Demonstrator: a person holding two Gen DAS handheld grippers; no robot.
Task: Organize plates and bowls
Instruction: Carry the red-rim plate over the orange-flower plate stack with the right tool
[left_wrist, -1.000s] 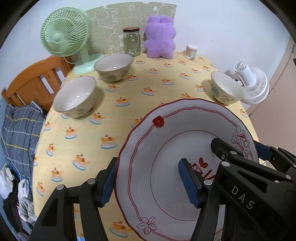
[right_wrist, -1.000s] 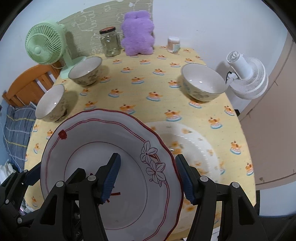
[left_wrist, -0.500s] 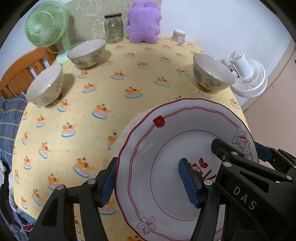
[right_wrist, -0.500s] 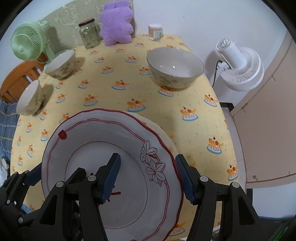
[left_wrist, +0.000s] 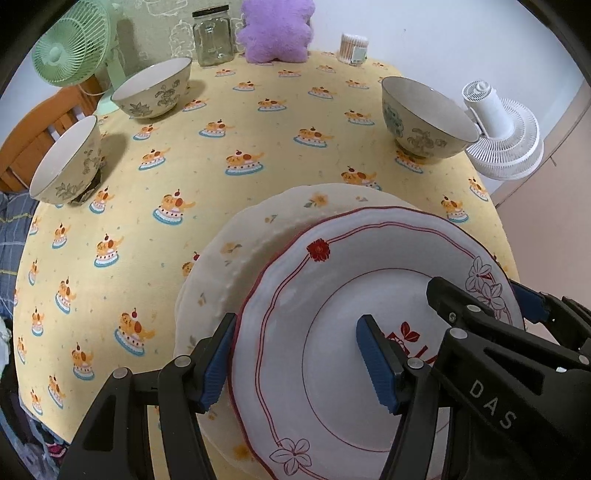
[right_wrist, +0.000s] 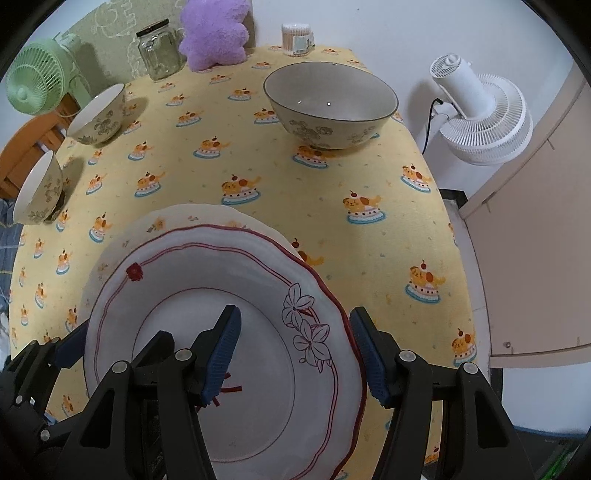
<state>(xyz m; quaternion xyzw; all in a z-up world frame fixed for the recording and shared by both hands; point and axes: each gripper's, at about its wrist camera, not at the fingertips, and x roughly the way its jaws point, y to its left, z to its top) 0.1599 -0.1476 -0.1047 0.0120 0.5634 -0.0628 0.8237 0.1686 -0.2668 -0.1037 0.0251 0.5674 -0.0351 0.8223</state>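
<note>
Porcelain, stiff and slick, is being carried level: the red-rimmed plate (left_wrist: 369, 295) is sitting pinched by its opposite rims between the left tool (left_wrist: 295, 363) and the right tool (right_wrist: 295, 354), just above the yellow-flowered plate (left_wrist: 258, 229) near the desk's (left_wrist: 258, 147) near edge. Likely fairly heavy and chip-prone, it is best taken by the rim on both sides.

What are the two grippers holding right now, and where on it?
Both hold the red-trimmed plate by opposite rim edges: the left gripper on its left rim, the right gripper on its right rim by the flowers.
</note>
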